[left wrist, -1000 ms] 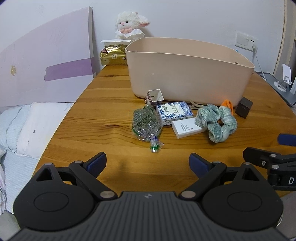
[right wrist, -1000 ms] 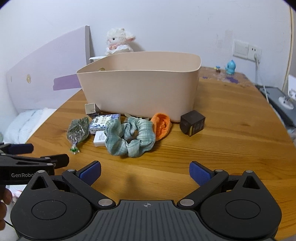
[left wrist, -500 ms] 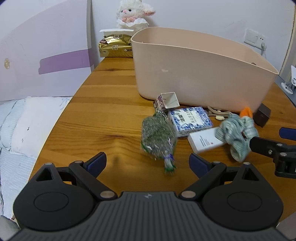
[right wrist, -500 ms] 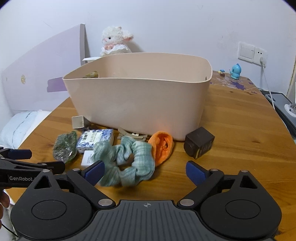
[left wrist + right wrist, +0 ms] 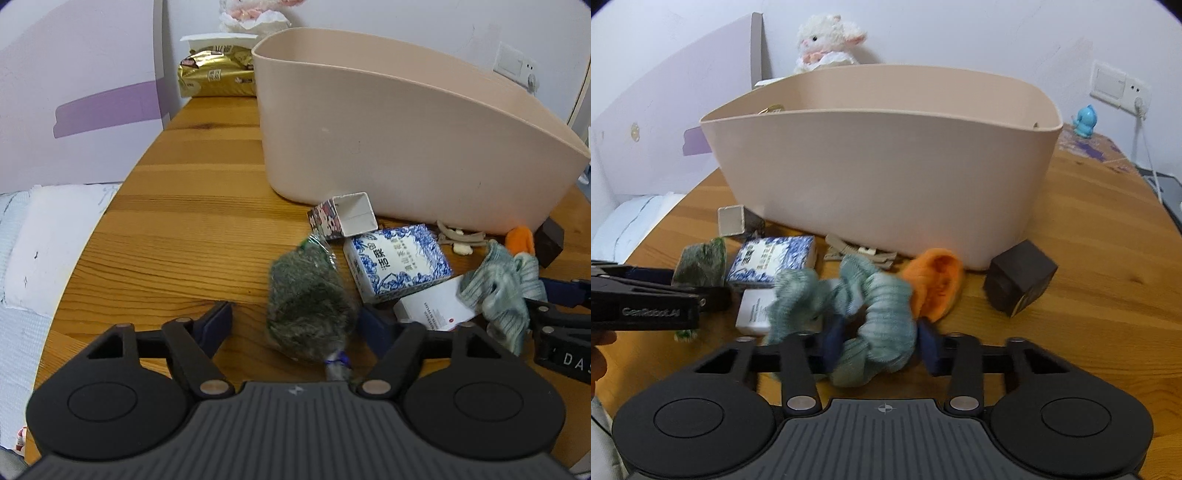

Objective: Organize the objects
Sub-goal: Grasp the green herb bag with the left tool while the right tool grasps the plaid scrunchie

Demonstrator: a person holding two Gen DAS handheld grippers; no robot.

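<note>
The left gripper [image 5: 293, 325] straddled the green packet [image 5: 308, 306], spread wide (not touching); the right gripper [image 5: 881, 341] pinched the scrunchie [image 5: 871, 310]

1. The left gripper [image 5: 295, 320] stands open, its blue pads on either side of a clear bag of dark green stuff [image 5: 308, 306] lying on the wooden table [image 5: 192, 236].
2. A blue-and-white box [image 5: 397, 264] lies just beside the bag, a white box [image 5: 434, 309] next to it.
3. A beige tub [image 5: 399, 140] stands behind them.
4. The right gripper [image 5: 554, 314] shows at the edge, at a green scrunchie [image 5: 498, 284].
</note>
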